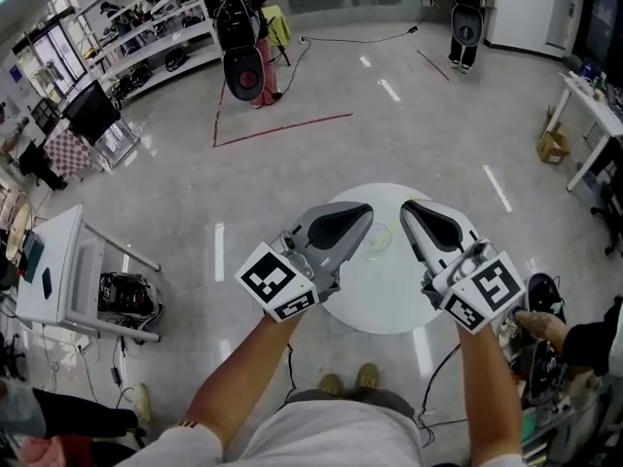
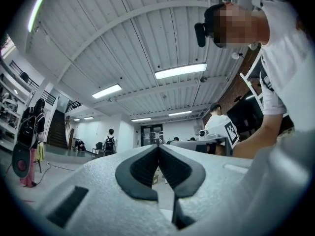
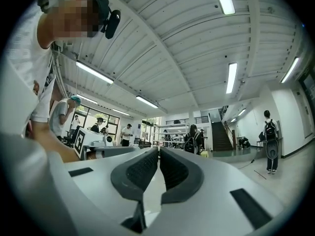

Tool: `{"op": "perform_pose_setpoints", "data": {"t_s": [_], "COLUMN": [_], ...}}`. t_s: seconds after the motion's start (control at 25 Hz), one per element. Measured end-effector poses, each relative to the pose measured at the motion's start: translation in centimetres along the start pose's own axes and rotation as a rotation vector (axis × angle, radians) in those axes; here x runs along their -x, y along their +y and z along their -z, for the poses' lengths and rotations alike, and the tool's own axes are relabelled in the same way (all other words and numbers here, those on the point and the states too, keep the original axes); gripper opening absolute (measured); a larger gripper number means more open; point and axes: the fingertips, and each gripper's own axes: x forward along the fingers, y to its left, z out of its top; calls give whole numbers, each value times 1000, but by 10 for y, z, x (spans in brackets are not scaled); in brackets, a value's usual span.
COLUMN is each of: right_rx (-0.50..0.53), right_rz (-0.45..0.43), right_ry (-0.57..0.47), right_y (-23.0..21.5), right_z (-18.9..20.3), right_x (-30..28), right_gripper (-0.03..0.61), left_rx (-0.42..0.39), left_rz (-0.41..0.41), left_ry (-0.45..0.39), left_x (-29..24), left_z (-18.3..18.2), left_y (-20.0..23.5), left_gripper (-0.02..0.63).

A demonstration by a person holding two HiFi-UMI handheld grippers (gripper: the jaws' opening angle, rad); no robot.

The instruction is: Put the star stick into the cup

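In the head view both grippers hang over a small round white table (image 1: 382,305). My left gripper (image 1: 366,210) and my right gripper (image 1: 408,205) point away from me, side by side. Between their tips a small clear, yellow-green tinted thing (image 1: 380,237) rests on the table; it looks like the cup, too faint to be sure. No star stick can be made out. In the left gripper view the left gripper (image 2: 158,147) has its dark pads together, empty. The right gripper (image 3: 159,150) shows only a hairline slit, nothing in it. Both gripper views look up at the ceiling.
A white desk (image 1: 60,278) stands to the left, with shelves (image 1: 146,32) behind it. Red tape (image 1: 282,129) marks the floor ahead. A hand (image 1: 538,325) and dark gear sit close at the right. My feet (image 1: 350,381) show under the table.
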Motion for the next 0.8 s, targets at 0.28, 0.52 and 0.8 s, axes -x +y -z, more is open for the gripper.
{"op": "perform_pose_setpoints", "data": {"t_s": [0.28, 0.52, 0.8], "right_rx": [14, 12, 9], "right_rz": [-12, -13, -6], "right_ry": [-9, -12, -4], "right_y": [25, 40, 44], "right_z": [0, 0, 5], "right_x": [5, 9, 11], "right_gripper": [14, 12, 12], "left_rx": [3, 9, 11], "left_rz": [5, 2, 5], "left_ry": [2, -1, -3], "left_x": [16, 24, 26], "left_z": [-4, -7, -6], "left_y": [-13, -20, -24], "left_gripper": [15, 15, 15]}}
